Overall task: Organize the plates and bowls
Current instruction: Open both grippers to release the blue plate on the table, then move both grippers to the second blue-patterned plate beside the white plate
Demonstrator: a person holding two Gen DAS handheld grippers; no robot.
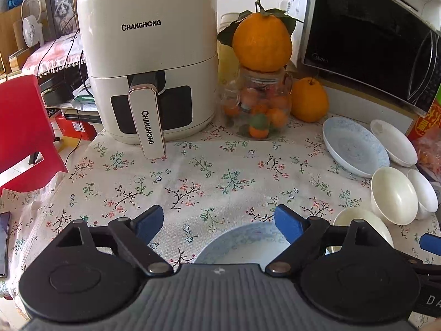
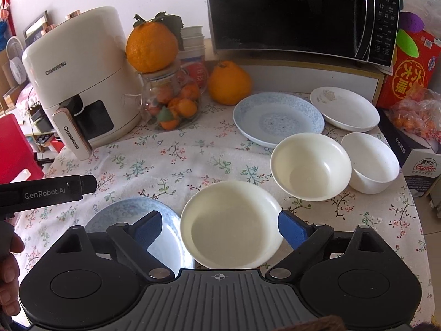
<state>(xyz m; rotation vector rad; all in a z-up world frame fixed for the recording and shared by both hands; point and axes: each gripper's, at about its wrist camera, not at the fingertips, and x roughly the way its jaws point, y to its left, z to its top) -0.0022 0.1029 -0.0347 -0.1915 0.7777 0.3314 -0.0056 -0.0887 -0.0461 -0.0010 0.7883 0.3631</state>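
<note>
On the floral tablecloth stand a near blue patterned plate, a cream plate, a cream bowl, a white bowl, a far blue plate and a white plate. My right gripper is open, its blue fingers either side of the cream plate and above it. My left gripper is open above the near blue plate. In the left wrist view the cream plate, cream bowl and far blue plate lie to the right.
A white air fryer stands at back left, a glass jar of small oranges with a large orange on top beside it, another orange, a microwave behind, boxes at right. A red chair is left of the table.
</note>
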